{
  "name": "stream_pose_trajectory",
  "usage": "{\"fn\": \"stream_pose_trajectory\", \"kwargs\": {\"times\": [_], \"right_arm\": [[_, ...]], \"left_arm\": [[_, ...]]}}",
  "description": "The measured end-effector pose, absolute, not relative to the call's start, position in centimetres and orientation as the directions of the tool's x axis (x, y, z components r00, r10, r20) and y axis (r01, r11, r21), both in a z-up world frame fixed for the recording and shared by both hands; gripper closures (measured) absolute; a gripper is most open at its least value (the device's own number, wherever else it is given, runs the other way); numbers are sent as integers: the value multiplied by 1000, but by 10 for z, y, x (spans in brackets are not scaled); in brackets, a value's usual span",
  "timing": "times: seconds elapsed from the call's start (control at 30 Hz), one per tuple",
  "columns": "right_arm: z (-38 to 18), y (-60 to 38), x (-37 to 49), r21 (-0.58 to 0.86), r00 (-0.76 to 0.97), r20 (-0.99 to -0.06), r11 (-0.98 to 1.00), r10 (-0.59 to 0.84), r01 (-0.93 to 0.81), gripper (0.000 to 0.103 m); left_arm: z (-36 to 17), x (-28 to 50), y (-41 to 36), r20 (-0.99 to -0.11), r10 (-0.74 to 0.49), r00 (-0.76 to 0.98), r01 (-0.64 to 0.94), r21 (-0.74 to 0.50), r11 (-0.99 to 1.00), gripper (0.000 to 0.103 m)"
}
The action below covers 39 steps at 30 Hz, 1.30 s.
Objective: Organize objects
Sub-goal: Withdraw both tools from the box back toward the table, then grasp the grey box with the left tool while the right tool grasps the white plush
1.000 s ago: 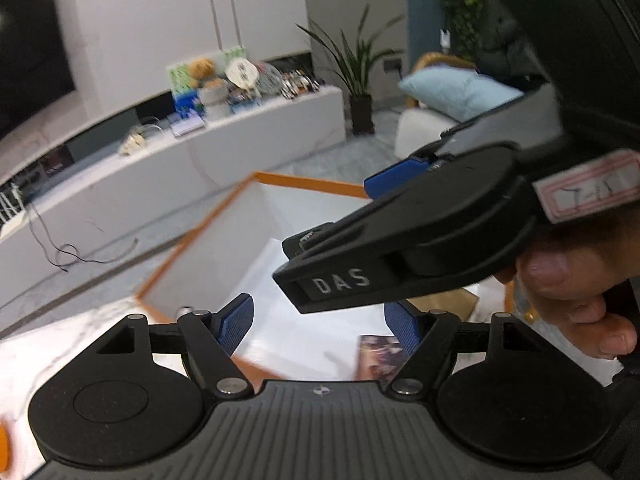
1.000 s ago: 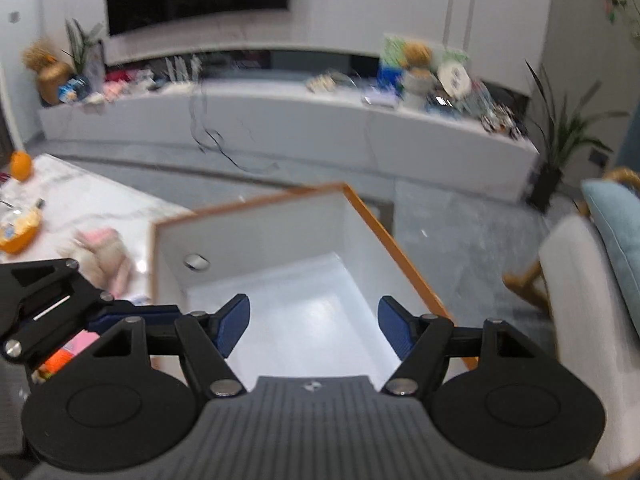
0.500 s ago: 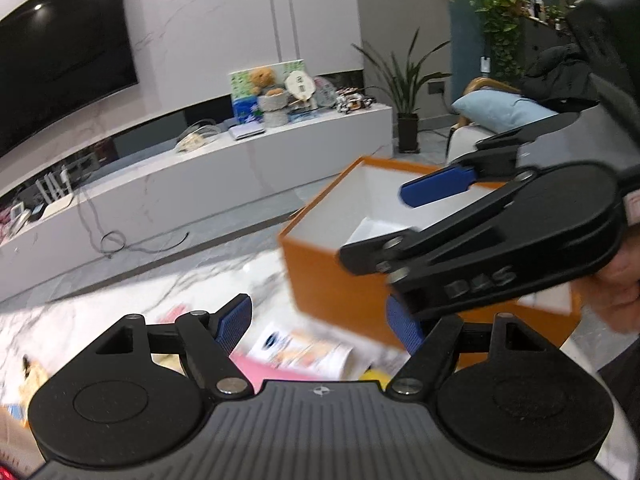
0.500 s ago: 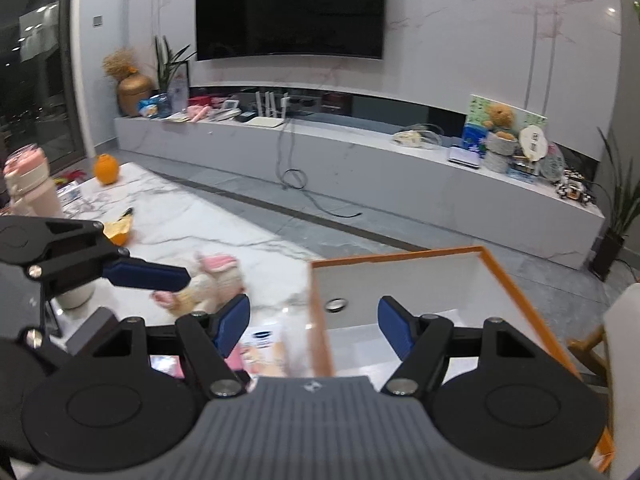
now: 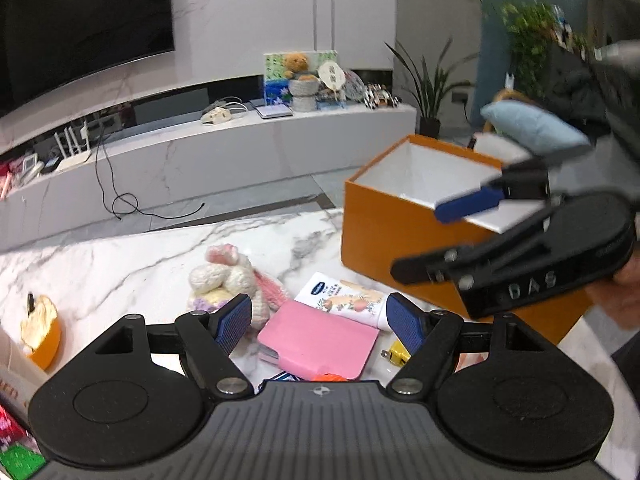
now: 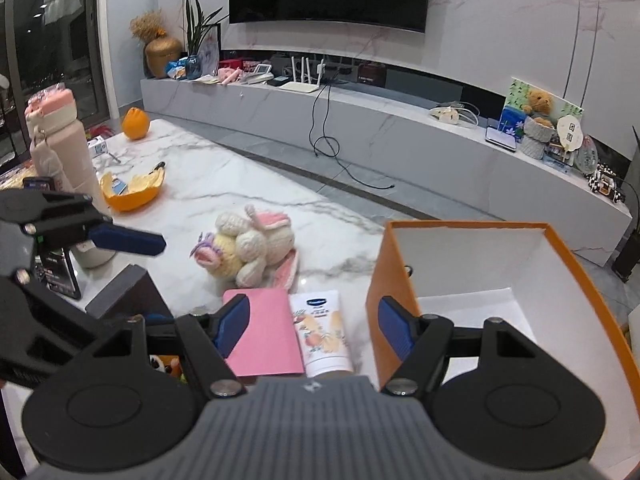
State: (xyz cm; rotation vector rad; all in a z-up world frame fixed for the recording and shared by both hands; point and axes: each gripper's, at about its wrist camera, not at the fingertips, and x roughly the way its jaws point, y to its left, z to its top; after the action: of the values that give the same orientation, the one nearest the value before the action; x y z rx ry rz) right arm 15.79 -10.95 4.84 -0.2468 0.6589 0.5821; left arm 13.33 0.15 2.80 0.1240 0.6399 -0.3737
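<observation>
Orange open-topped cardboard box (image 6: 472, 276) is sitting right of the pink notebook (image 6: 264, 332) as both wide-open, empty grippers, left (image 5: 320, 320) and right (image 6: 316, 320), are swinging from box interior toward it for the next pick.

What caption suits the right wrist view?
Open right gripper hovers above a pink notebook and lotion tube, beside an orange box.

White marble table (image 6: 224, 184) bearing an orange box (image 6: 394, 280) (open, white inside), crocheted plush toy (image 6: 248, 248), pink notebook (image 6: 264, 332), lotion tube (image 6: 322, 332), orange peel (image 6: 132, 192), whole orange (image 6: 136, 123), pink bottle (image 6: 60, 152).
</observation>
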Motion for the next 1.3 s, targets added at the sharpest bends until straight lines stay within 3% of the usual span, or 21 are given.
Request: {"fn": "stream_pose_trajectory", "kwargs": {"times": [0.4, 0.87, 1.1, 1.3], "right_arm": [[29, -88, 149, -52, 579, -701, 780, 417, -624, 26], [12, -80, 138, -65, 516, -754, 736, 406, -674, 22], [1, -76, 131, -54, 465, -789, 708, 402, -705, 22], [-8, -72, 122, -32, 415, -812, 678, 411, -734, 20]], "left_arm": [[5, 133, 60, -652, -184, 736, 194, -57, 979, 14], [-18, 131, 66, -708, -111, 697, 163, 7, 987, 14], [-27, 137, 73, -730, -113, 675, 136, -28, 990, 15], [-31, 137, 72, -744, -132, 655, 142, -50, 989, 32]]}}
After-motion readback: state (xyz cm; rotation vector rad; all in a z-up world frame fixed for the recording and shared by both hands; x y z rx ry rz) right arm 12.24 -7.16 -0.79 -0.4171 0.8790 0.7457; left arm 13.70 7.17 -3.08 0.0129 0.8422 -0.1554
